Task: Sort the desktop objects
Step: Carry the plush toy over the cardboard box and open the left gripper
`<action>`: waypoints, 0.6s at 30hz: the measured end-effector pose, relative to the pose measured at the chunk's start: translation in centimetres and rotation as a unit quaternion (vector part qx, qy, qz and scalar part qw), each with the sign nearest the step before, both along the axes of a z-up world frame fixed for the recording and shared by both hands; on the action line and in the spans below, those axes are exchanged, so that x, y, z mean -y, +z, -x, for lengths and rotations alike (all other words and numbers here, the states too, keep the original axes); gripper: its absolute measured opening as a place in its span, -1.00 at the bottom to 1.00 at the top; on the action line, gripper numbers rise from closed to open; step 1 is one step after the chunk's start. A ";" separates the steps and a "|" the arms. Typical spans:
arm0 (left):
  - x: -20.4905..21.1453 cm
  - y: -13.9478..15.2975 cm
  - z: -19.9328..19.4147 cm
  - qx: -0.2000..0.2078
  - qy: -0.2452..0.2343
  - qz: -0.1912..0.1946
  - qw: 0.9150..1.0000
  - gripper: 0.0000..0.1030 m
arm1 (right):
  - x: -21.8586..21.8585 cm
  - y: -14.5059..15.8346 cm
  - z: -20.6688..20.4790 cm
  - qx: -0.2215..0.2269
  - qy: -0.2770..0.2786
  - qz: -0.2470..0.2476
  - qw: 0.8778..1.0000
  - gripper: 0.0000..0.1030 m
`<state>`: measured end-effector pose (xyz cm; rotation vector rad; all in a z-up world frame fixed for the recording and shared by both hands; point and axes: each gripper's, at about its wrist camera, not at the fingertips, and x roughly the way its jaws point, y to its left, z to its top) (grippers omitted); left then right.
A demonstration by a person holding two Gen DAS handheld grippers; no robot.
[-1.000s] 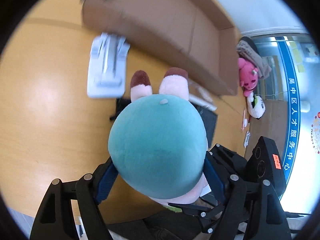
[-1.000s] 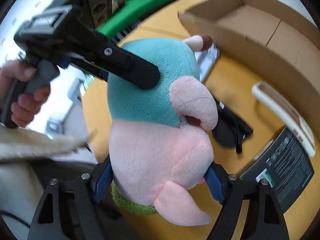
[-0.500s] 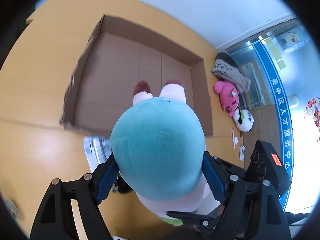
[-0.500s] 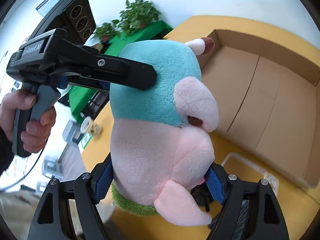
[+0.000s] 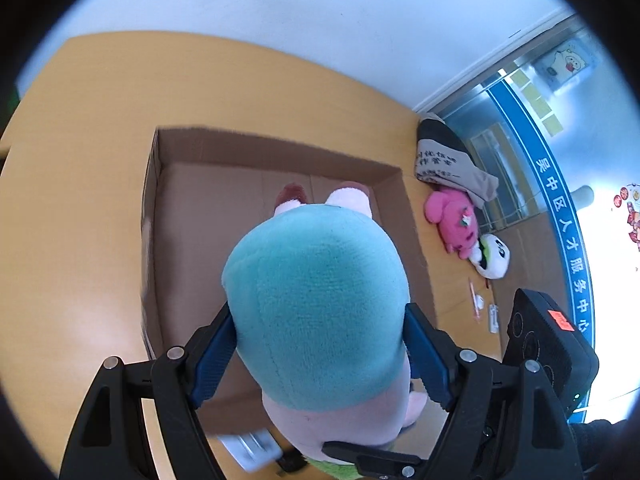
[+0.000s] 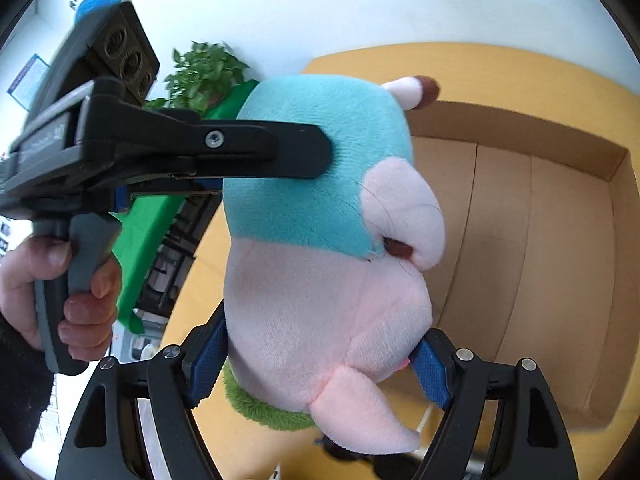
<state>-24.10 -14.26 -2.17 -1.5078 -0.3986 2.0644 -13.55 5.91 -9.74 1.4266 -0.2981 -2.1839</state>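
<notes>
Carried further forward than half a second before, the plush (image 5: 320, 316) was held above the open box (image 5: 200, 216), pinched at its teal head by the left gripper (image 5: 320, 354) and at its pink body by the right gripper (image 6: 320, 364).

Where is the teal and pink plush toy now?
In both wrist views the teal and pink plush toy is centred, gripped by both grippers above the open brown cardboard box.
</notes>
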 end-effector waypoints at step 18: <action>0.5 -10.0 12.8 0.042 0.014 0.068 0.997 0.54 | 4.2 -13.1 14.5 0.102 -0.100 0.073 0.987 0.61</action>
